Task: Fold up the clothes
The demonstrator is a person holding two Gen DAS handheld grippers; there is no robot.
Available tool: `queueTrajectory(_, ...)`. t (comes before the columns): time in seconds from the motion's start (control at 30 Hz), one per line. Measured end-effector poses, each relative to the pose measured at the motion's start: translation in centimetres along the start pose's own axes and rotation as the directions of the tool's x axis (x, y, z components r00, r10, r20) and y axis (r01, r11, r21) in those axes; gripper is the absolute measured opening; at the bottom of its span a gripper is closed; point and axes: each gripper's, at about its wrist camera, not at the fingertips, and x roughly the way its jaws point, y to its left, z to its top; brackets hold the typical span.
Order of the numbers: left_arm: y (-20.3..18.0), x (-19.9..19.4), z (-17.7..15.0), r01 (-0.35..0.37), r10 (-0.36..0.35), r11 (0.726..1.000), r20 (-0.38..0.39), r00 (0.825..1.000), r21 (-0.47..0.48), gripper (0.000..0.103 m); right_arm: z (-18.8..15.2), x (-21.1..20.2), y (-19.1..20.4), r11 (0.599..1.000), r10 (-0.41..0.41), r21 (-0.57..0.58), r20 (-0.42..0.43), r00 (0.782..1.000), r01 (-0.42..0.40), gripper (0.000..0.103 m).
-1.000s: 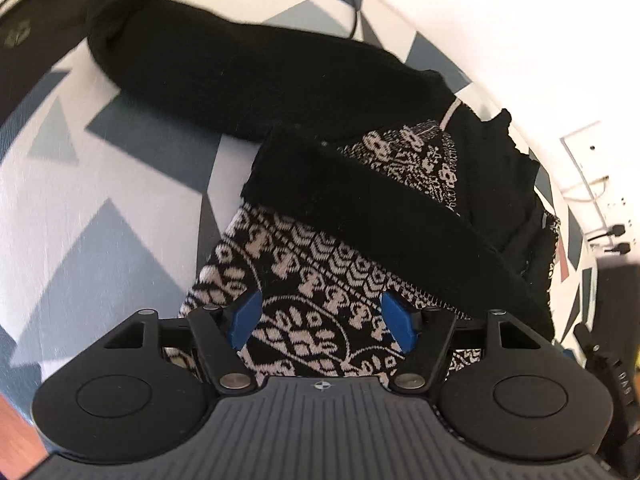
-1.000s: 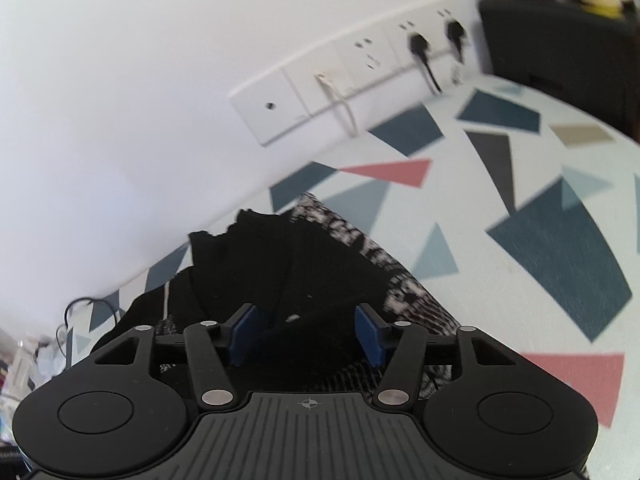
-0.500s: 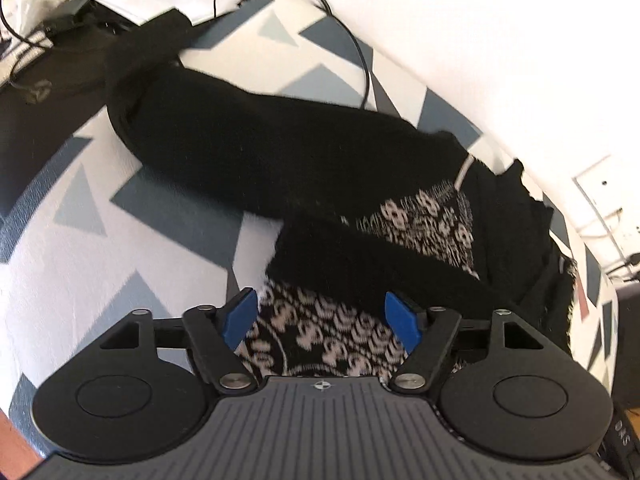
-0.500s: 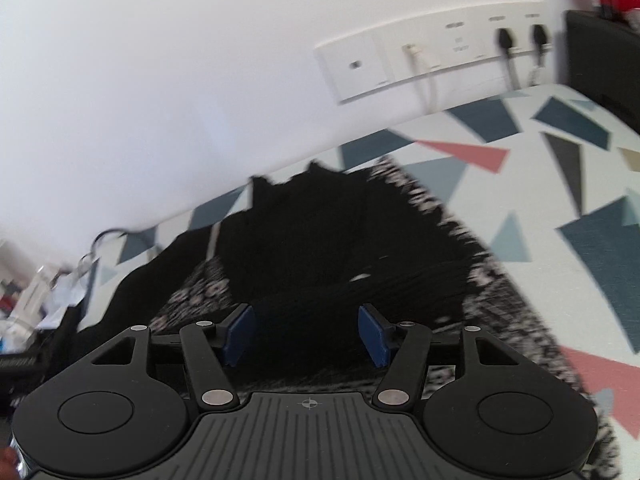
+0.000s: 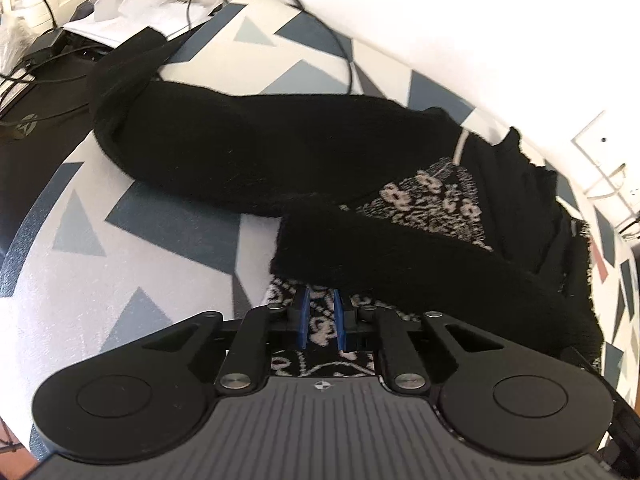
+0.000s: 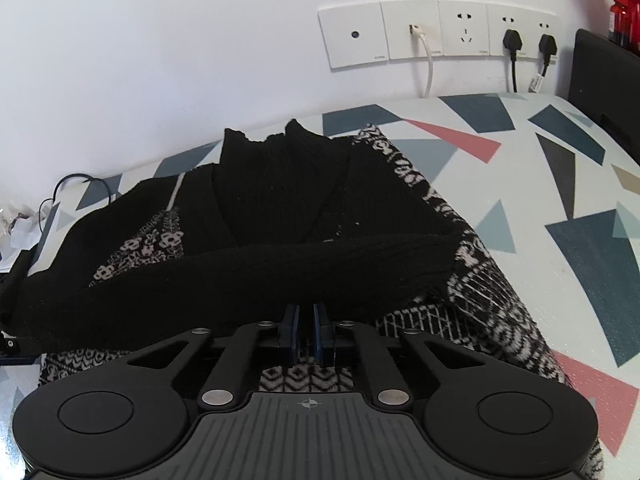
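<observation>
The sweater (image 5: 432, 200), black with a black-and-white patterned body, lay on the table (image 5: 120, 208) covered in a white cloth with grey, blue and red triangles, its far edge close to the wall (image 6: 160, 40). One black sleeve (image 5: 248, 144) stretched away to the left across the cloth, and the other sleeve (image 5: 400, 264) lay folded across the patterned front. Half a second before, both pairs of blue pads stood wide apart over the knit; now each pair had drawn in to a narrow gap at the near hem. The left gripper (image 5: 320, 322) sat low at the hem's left end, its pads pressed close on a bit of patterned fabric just below the folded sleeve's cuff. The right gripper (image 6: 306, 336) had dropped from a raised view to the hem's right part, its pads nearly together at the edge of the folded sleeve; whether cloth sat between them I could not tell, as the gap there was dark. Both tools pointed toward the wall. Behind the sweater a row of wall sockets (image 6: 440, 32) held a white cable (image 6: 428, 68) and two black plugs (image 6: 512, 42). A black cord (image 5: 320, 36) looped over the far left corner of the table
</observation>
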Motion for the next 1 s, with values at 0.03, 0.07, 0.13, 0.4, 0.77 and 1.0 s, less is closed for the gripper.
queueTrajectory(0.03, 0.0, 0.1, 0.0, -0.005, 0.005, 1.0, -0.003, 1.0, 0.008, 0.014, 0.0, 0.0, -0.1, 1.0, -0.001, 0.0, -0.003, 1.0, 0.001, 0.006)
queueTrajectory(0.07, -0.1, 0.2, -0.1, -0.009, 0.009, 1.0, -0.005, 1.0, 0.015, 0.014, 0.0, 0.1, -0.2, 1.0, -0.002, -0.003, -0.007, 1.0, 0.002, 0.006)
queueTrajectory(0.13, -0.2, 0.3, -0.1, -0.018, 0.019, 0.999, -0.011, 1.0, 0.031, 0.014, -0.1, 0.2, -0.3, 1.0, -0.004, -0.007, -0.014, 1.0, 0.004, 0.006)
queueTrajectory(0.4, -0.6, 1.4, -0.6, -0.058, 0.063, 0.994, -0.056, 0.996, 0.092, 0.014, -0.9, 1.0, -0.5, 1.0, -0.024, -0.008, -0.082, 0.996, 0.023, 0.007)
queueTrajectory(0.77, -0.2, 2.4, -1.3, -0.057, 0.066, 0.995, -0.112, 0.992, 0.084, 0.018, -1.5, 1.1, -0.6, 0.999, -0.02, -0.03, -0.086, 0.996, 0.017, 0.01)
queueTrajectory(1.0, 0.2, 2.3, -1.1, -0.039, 0.048, 0.996, -0.112, 0.993, 0.086, 0.019, -1.0, 1.2, -0.5, 0.999, -0.022, -0.038, -0.11, 0.994, 0.018, 0.01)
